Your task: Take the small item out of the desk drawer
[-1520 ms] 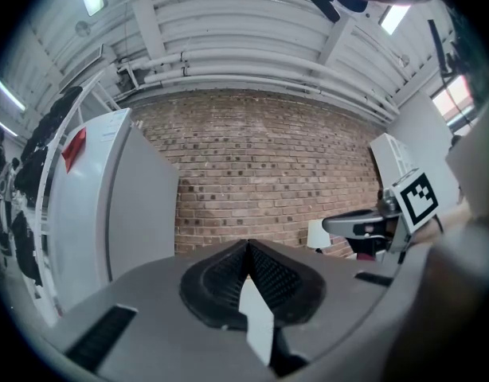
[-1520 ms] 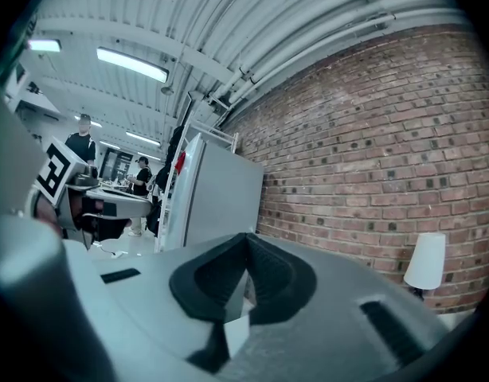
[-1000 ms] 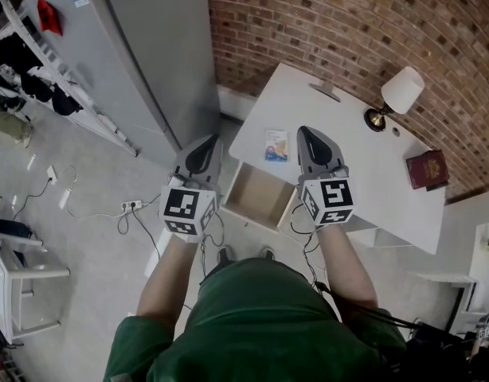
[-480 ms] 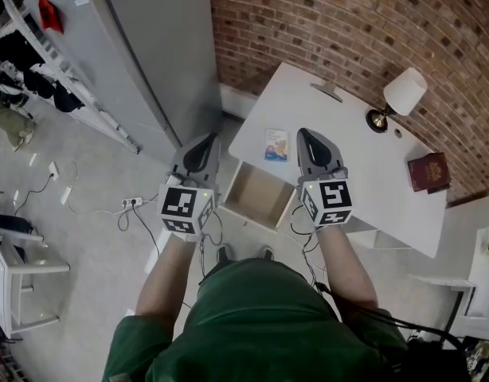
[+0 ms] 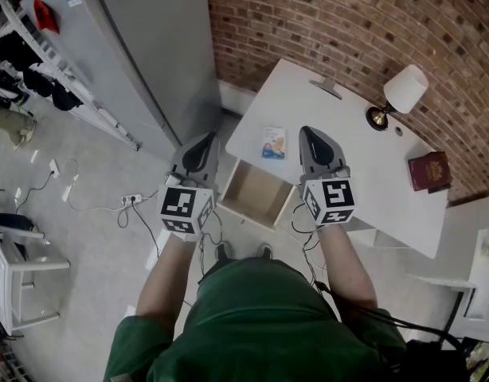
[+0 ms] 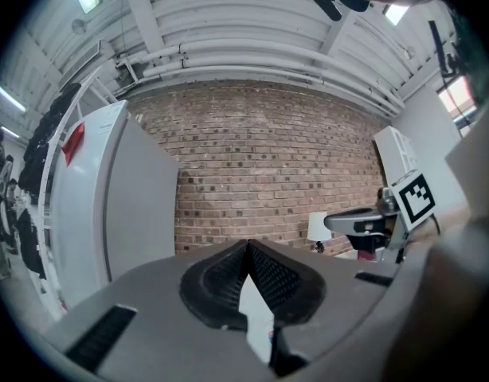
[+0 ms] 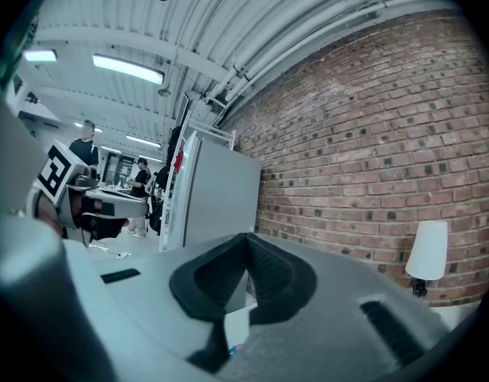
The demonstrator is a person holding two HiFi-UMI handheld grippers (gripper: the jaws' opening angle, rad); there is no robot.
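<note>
The desk drawer (image 5: 257,195) is pulled out from the white desk (image 5: 340,165); its wooden inside looks bare. A small blue-and-orange packet (image 5: 273,143) lies on the desk top just behind the drawer. My left gripper (image 5: 204,144) hangs shut and empty to the left of the drawer, above the floor. My right gripper (image 5: 312,138) is shut and empty above the desk edge, just right of the packet. In both gripper views the black pads (image 6: 248,275) (image 7: 246,270) meet with nothing between them.
A white lamp (image 5: 397,95) and a dark red book (image 5: 428,169) sit on the desk's far right. A brick wall (image 5: 364,30) runs behind it. A grey cabinet (image 5: 141,62) stands at left. A power strip and cables (image 5: 131,205) lie on the floor.
The view has shifted very slightly; both grippers stay shut and hold nearly the same places over the drawer's sides.
</note>
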